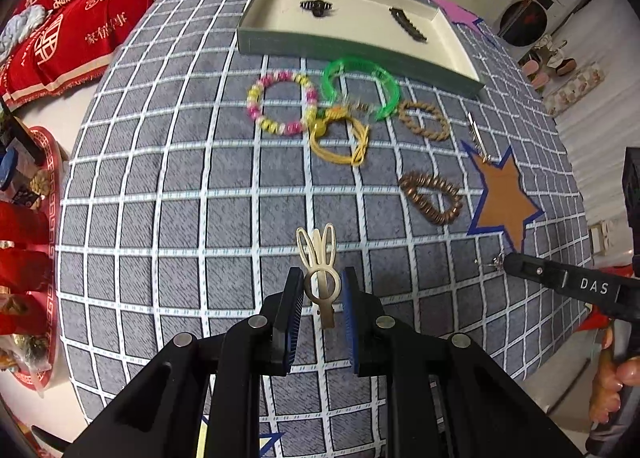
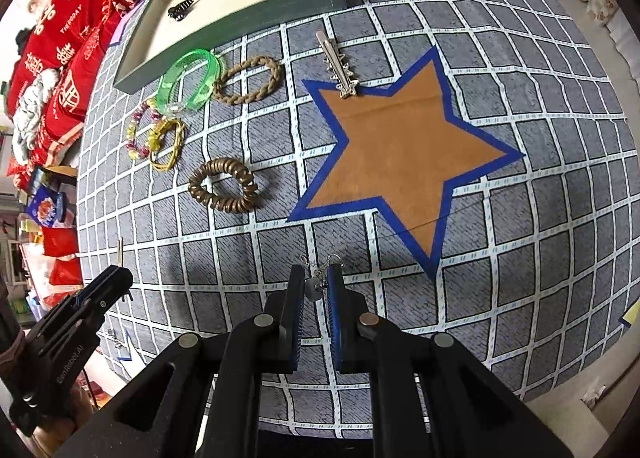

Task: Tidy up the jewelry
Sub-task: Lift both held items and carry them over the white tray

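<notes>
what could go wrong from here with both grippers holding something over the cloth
1. The left gripper pinches the cream rabbit-ear hair clip only at its ring end, so it could twist or slip.
2. The right gripper holds a tiny silver earring whose loose chain could snag or drop.
3. The green bangle lies against the tray wall, crowding the approach.

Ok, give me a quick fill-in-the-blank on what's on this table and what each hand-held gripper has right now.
1. The left hand-held gripper is shut on a cream hair clip shaped like ____ ears.
2. The tray holds ____ black hair clips.
3. The silver clip lies with one end on the orange ____.
4. The right hand-held gripper is shut on a small ____-coloured chain piece.

Missing words: rabbit; two; star; silver
</notes>
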`<state>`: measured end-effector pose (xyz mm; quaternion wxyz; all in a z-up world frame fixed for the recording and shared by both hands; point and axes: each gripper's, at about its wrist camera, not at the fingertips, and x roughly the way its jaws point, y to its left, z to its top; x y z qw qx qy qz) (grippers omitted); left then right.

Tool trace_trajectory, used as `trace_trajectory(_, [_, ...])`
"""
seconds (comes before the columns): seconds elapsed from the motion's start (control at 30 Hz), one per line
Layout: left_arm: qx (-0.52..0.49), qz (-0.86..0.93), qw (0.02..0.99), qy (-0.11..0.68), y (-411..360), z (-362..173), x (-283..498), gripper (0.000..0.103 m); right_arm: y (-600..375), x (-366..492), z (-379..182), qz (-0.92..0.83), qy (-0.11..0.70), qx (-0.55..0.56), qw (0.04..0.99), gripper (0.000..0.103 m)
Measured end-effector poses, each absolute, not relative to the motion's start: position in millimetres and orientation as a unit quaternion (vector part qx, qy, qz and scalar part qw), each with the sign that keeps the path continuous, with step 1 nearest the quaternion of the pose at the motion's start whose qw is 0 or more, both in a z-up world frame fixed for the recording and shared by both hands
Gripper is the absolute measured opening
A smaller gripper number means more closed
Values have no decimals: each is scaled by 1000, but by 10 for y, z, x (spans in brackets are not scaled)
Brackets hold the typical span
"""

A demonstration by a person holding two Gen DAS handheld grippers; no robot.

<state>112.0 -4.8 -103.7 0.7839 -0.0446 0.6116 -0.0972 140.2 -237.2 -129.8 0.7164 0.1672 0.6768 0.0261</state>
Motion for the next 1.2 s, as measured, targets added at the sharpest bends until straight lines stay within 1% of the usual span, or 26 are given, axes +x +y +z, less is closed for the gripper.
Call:
trace_trajectory(0.2, [-45, -94, 789, 605, -43, -948, 1194, 28, -2442, 1315, -1281, 28, 672, 188, 716, 12])
trace_trajectory(0.43, [-41, -93, 801, 591, -59, -795, 1397, 28, -2513, 1551, -1007, 44, 648, 200, 734, 12])
trace_trajectory(0.9, [-35, -85, 837, 539, -38, -400, 2380, 28, -2559, 2671, -491, 101, 596, 194, 773, 12])
trace_trajectory(1.03, [-37, -80, 841, 533, -78, -406, 2701, 28, -2564, 3031, -508, 111, 595, 192, 773, 12])
trace_trajectory(1.2, [-37, -73, 840, 536, -174, -528, 3094, 28, -2586, 3411, -658, 123, 604, 199, 762, 12])
